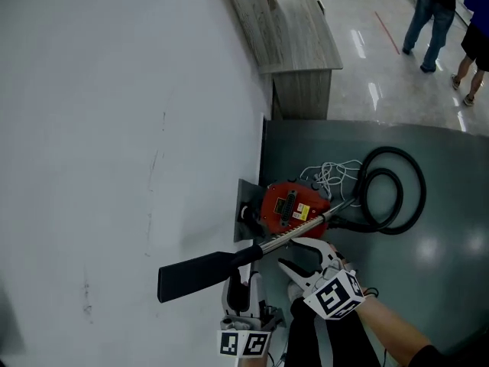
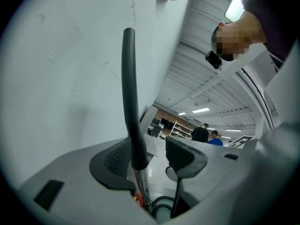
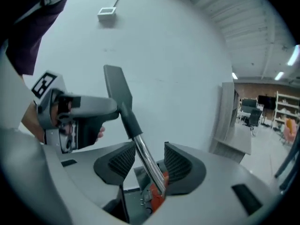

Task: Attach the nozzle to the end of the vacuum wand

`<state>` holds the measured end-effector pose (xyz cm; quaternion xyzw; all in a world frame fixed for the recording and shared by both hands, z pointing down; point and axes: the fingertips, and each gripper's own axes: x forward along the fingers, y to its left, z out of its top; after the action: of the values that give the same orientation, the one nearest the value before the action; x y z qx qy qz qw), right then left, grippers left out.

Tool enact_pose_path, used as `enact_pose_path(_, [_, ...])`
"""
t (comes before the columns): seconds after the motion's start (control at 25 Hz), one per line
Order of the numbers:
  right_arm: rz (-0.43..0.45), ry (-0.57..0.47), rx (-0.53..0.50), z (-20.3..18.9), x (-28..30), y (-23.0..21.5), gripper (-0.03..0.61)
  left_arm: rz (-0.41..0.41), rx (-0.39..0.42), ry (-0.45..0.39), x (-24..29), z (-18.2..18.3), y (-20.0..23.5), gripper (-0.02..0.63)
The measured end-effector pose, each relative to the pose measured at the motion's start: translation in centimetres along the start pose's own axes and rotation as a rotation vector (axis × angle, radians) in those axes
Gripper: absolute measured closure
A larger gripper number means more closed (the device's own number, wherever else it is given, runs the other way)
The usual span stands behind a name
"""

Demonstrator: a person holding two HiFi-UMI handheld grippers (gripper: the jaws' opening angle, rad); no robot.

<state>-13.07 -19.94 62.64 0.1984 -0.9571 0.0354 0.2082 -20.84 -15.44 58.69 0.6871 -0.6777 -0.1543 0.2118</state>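
The left gripper point(image 2: 150, 156) was held open, its jaws apart. The black neck of the nozzle point(image 2: 130, 93) ran up between the jaws, lying close against the left pad with a clear gap to the right pad. The right gripper point(image 3: 145, 161) was likewise held open, and the chrome wand point(image 3: 149, 163) passed slantwise between its pads without being pressed by them.

From the head view, both grippers were seen at the near edge, the left just under the nozzle's collar and the right just beside it on the wand. The nozzle was seated on the near end of the wand, its flat black head pointed left across the white wall point(image 1: 114, 128). The wand was slanted away to the right, over the red vacuum body point(image 1: 290, 207), which stood on the dark floor point(image 1: 443, 243) against the wall. A black hose point(image 1: 392, 151) was coiled in loops to the right of the body, with a white cord point(image 1: 332, 173) bunched between them. A wooden counter point(image 1: 290, 29) was set further off along the wall, and people point(image 1: 428, 14) stood at the far right.
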Motion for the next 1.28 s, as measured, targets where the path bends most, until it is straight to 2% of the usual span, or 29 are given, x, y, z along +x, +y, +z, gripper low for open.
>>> enact_pose_path(0.12, [0.016, -0.057, 0.092, 2.4, -1.7, 0.0, 0.408, 0.038, -0.033, 0.035, -1.1, 0.1, -0.6, 0.391])
enact_pose_path(0.32, [0.03, -0.066, 0.085, 5.6, -3.8, 0.3, 0.426, 0.064, -0.056, 0.051, -2.5, 1.7, -2.4, 0.405])
enact_pose_path(0.72, [0.02, -0.117, 0.122, 10.2, -7.7, 0.9, 0.446, -0.01, 0.006, 0.021, -3.0, 5.9, -7.9, 0.445])
enact_pose_path(0.88, [0.007, -0.158, 0.16, 12.5, -9.2, 0.4, 0.465, -0.066, 0.07, 0.022, -2.7, 7.7, -10.6, 0.466])
enact_pose_path(1.28, [-0.015, -0.27, 0.161, 18.8, -13.4, -0.2, 0.505, -0.165, 0.165, -0.066, -1.7, 13.7, -16.5, 0.524])
